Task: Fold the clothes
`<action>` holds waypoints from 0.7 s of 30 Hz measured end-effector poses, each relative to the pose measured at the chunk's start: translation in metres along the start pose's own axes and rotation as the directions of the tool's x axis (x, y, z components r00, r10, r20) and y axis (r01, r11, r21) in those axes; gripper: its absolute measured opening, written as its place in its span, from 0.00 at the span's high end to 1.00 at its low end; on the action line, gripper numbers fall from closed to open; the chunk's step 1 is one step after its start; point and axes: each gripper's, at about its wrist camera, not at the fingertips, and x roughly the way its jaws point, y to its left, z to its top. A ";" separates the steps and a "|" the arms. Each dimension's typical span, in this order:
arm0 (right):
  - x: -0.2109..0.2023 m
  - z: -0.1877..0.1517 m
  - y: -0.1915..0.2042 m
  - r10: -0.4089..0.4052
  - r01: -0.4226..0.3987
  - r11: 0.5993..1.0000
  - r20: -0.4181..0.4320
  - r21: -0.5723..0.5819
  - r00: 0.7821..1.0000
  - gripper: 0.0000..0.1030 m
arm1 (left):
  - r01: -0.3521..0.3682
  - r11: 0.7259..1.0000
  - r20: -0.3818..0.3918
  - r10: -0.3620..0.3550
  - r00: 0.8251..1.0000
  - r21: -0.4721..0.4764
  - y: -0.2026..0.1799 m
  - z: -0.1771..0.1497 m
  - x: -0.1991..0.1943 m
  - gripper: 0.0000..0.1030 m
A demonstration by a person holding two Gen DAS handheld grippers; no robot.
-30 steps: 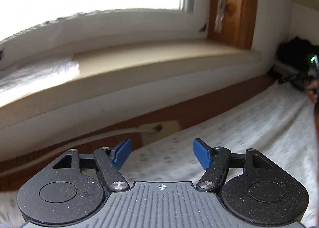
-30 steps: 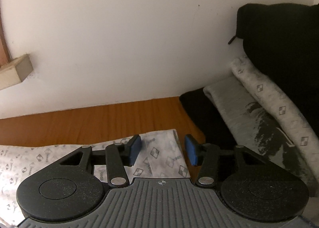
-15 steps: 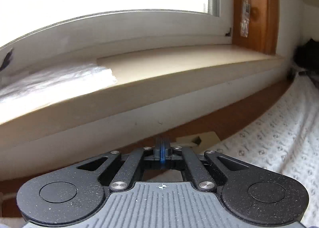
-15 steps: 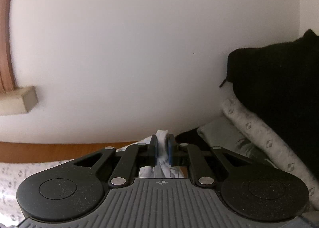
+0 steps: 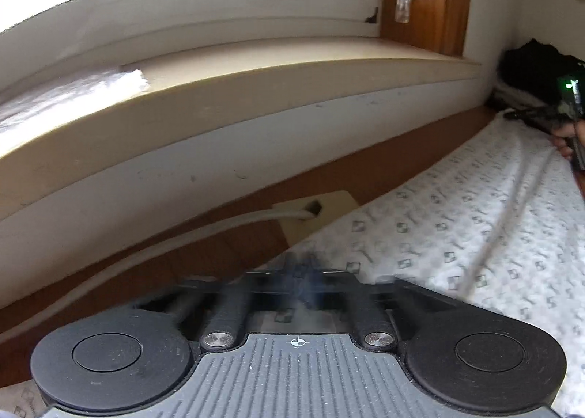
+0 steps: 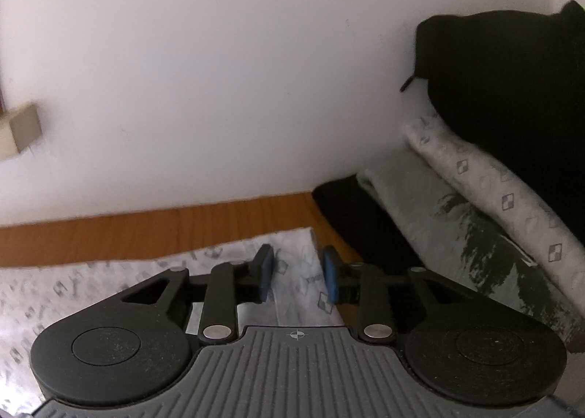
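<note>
On wooden surface (image 6: 182, 228): patterned garment (image 6: 109, 282); folded pile (image 6: 457, 206).

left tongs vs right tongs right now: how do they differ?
The left tongs are shut, blue pads together and blurred; the right tongs stand apart, having just been opening. The left tongs sit at the edge of the white patterned garment, grip unclear; the right tongs hang over its corner, pads not pressing it. Both are black with blue pads.

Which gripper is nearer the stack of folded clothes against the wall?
Right. The right gripper sits just beside the stack of folded clothes, jaws open over the patterned cloth. The left gripper is at the cloth's far end.
</note>
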 end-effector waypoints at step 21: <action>-0.003 0.001 -0.002 0.011 -0.011 1.000 -0.011 0.027 1.000 0.67 | 0.066 0.998 -0.021 -0.066 0.998 0.025 -0.006 0.004 0.012 0.55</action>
